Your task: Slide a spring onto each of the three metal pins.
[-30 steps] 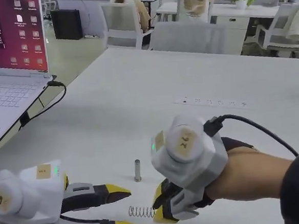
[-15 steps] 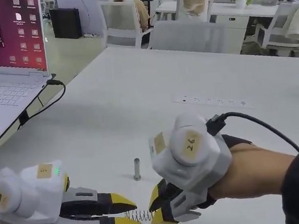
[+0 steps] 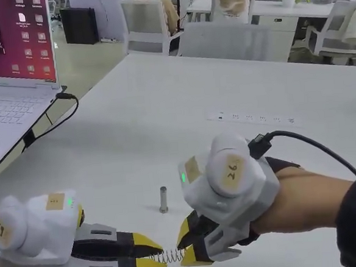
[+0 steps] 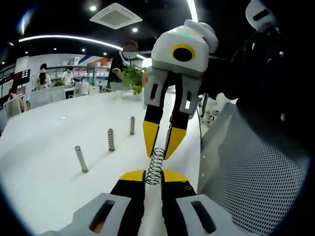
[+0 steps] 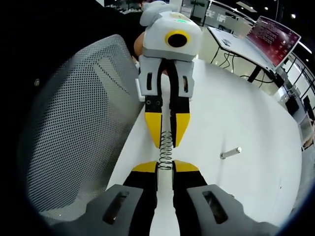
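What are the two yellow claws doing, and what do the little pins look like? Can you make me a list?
spring: one end in each gripper
left gripper: shut on the spring
right gripper: shut on the spring
bare pin: upright, no spring
middle pin: wears a spring
far pin: wears a spring
laptop: open, at the left in the head view

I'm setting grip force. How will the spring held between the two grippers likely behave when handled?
The spring is thin open-coiled wire, so it probably flexes rather than staying stiff. It looks very light: the left gripper and right gripper pinch only its ends. Dropped, it may roll on the table.
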